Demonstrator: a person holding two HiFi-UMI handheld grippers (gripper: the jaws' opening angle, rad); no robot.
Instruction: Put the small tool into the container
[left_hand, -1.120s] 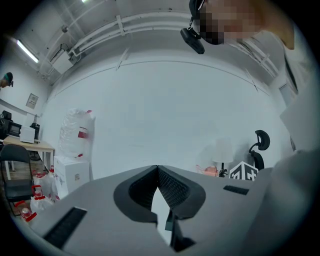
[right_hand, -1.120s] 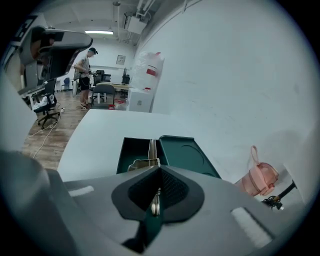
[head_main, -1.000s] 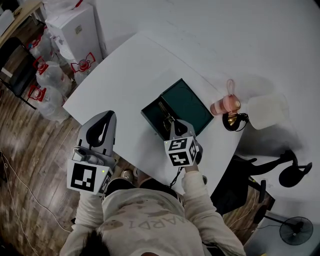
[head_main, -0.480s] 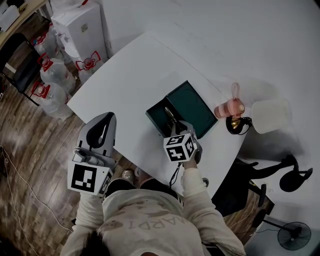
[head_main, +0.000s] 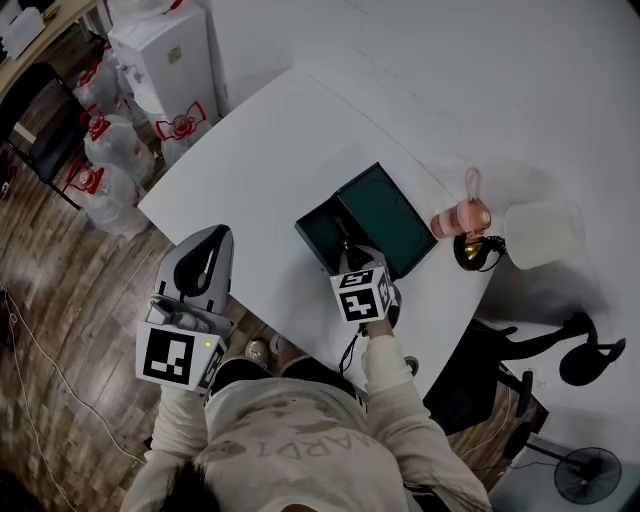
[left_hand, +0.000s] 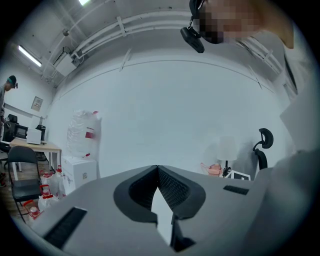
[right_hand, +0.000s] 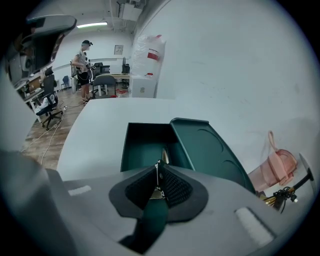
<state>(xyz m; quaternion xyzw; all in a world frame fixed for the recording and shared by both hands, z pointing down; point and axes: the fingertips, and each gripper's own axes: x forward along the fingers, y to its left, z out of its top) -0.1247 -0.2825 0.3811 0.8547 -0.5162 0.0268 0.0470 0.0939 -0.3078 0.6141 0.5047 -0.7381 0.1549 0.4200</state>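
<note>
Water jugs (head_main: 112, 148) stand on the floor off the left edge of the worktop (head_main: 265, 150), well apart from the work. The left tongs (left_hand: 158, 171) are pressed together on nothing, held off the near edge and pointing at the wall. At centre the green container (right_hand: 142, 145) lies open, its lid (right_hand: 210, 150) leaning back to the right. The right tongs (right_hand: 157, 172) pinch the small tool (right_hand: 164, 155), whose brass-coloured end pokes out over the near part of the container; how high it hangs above the box floor cannot be told. The risk from here is that a release made too far back could land the tool on the near wall or outside it. The thin pinch might also let it twist or cling to a pad. To the right, a pink bottle (head_main: 455, 216) and a white lamp (head_main: 540, 232) stand near the lid. Nothing blocks the opening.
</note>
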